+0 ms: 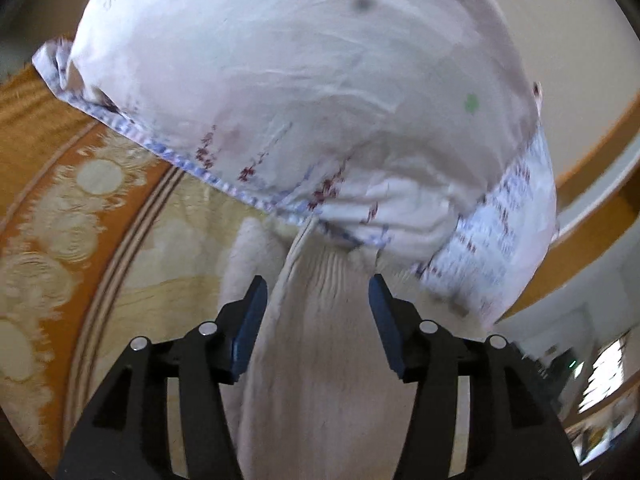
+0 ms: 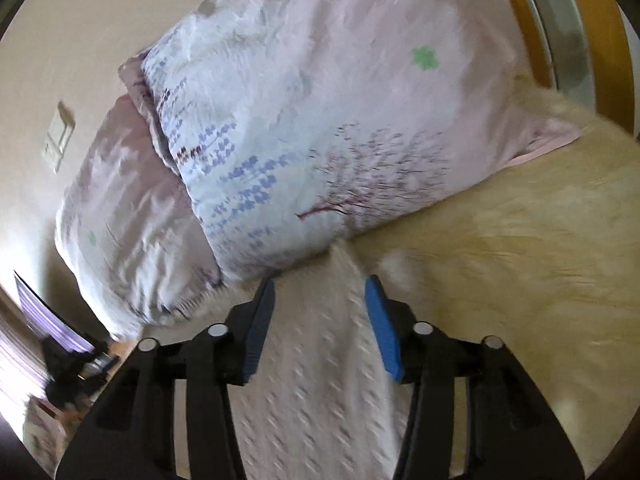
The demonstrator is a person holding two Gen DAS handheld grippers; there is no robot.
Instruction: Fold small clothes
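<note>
A small pale pink-white knit garment (image 1: 324,340) lies on the bed and runs up between the fingers of my left gripper (image 1: 318,292), whose jaws stand apart around it without pinching. In the right wrist view the same pale knit garment (image 2: 316,360), with a small raised pattern, lies between the fingers of my right gripper (image 2: 320,296), also open around it. The garment's far end reaches the foot of a pillow in both views. Both views are motion-blurred.
A large floral pillow (image 1: 304,92) stands right in front of the left gripper. Two floral pillows (image 2: 320,120) (image 2: 128,220) lean against the wall. An orange-and-cream patterned blanket (image 1: 80,184) and a cream fleece cover (image 2: 520,240) cover the bed. A wooden headboard (image 2: 532,20) is at the upper right.
</note>
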